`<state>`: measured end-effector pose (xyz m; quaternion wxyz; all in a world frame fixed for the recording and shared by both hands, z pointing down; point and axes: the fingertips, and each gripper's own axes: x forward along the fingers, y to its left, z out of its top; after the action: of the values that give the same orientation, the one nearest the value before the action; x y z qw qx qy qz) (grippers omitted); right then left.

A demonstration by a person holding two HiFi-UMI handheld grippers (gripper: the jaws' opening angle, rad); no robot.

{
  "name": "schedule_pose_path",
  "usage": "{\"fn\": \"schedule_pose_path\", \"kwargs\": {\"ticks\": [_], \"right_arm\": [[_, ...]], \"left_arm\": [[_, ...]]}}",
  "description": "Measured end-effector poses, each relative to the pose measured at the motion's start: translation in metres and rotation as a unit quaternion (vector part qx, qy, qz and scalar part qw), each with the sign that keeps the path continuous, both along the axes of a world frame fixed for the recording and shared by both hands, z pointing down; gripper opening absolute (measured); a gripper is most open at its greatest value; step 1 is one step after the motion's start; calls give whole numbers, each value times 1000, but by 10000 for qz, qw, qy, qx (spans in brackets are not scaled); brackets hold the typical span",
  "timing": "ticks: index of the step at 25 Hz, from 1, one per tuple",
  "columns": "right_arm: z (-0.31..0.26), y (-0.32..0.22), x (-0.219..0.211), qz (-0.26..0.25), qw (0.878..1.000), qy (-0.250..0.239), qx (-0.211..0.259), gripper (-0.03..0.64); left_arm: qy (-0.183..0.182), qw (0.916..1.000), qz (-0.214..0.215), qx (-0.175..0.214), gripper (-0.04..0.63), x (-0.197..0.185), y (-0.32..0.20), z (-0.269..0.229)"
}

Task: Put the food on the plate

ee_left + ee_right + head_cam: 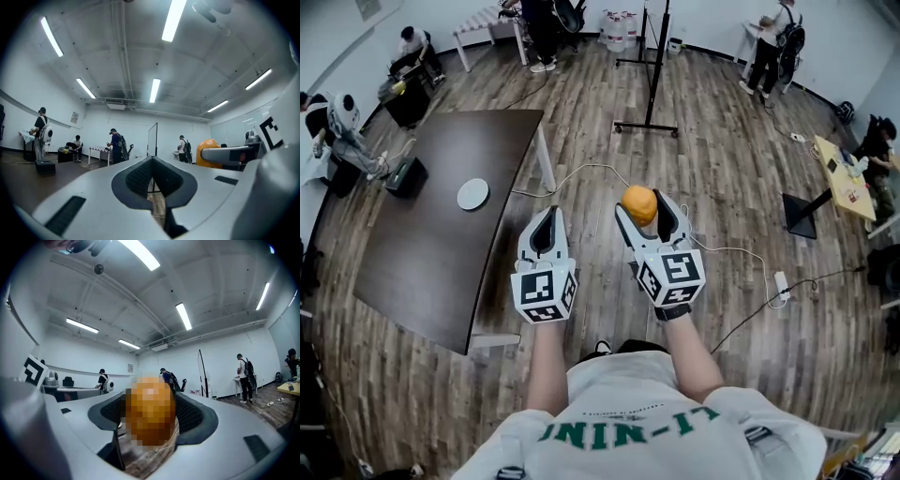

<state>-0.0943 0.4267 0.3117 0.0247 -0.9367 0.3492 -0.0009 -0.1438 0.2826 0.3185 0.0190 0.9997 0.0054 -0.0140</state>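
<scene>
Head view: steeply down from above. Gripper views: level, close behind own jaws. Shared by all three: food [639, 203].

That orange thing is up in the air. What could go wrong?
The right gripper pinches the orange food by its sides over the floor; it might slip and drop. The plate sits off to the left on the dark table, and a cable on the floor could trip the person.
</scene>
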Motion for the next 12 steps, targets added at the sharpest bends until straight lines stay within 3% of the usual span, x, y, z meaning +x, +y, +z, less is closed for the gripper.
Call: {"fn": "schedule_pose_path", "kwargs": {"ticks": [7,12], "right_arm": [[19,-63,42,-319,9992,-220,-117,328],[34,-107,90,-621,9973,-375,-113,330]], "left_arm": [[-112,9997,-176,-120,11,34,-51,16],[-222,9989,-362,-202,11,80,-87,30]]}}
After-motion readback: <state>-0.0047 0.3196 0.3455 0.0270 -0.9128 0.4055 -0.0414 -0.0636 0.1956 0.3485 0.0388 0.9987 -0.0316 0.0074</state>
